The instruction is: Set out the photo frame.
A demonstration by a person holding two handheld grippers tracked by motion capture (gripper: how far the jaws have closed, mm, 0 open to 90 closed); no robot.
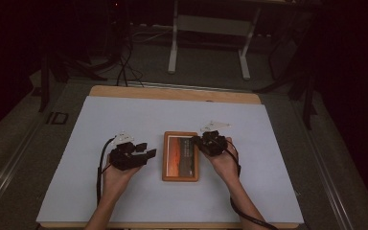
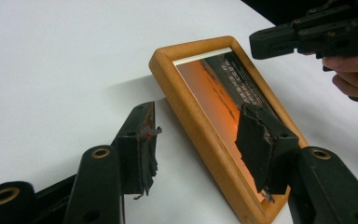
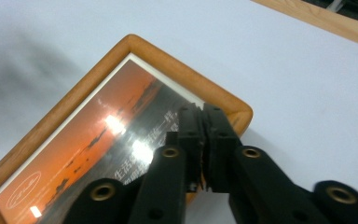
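high view: wooden picture frame (image 1: 180, 156) lay flat on the white worktop (image 1: 124, 120), between the two tools. left gripper (image 1: 141, 154) sat just beside the frame's left edge, jaws apart, nothing in them. right gripper (image 1: 199, 142) hung at the frame's upper right corner, hand behind it.

left gripper view: left gripper (image 2: 198, 142) jaws half spread, frame's (image 2: 186, 105) long near rail running between them, not touching either pad as far as i could tell. right gripper (image 2: 261, 44) hovered past the frame's far corner.

right gripper view: right gripper (image 3: 202, 140) jaws pressed together with nothing between them, tips over the frame's (image 3: 135, 51) corner, glazing side; contact with the glass couldn't be confirmed.

status, my read: frame not picked up, no grip made on it by either side. left looked lined up to pinch the rail; the actual grab and lift were all left to do.
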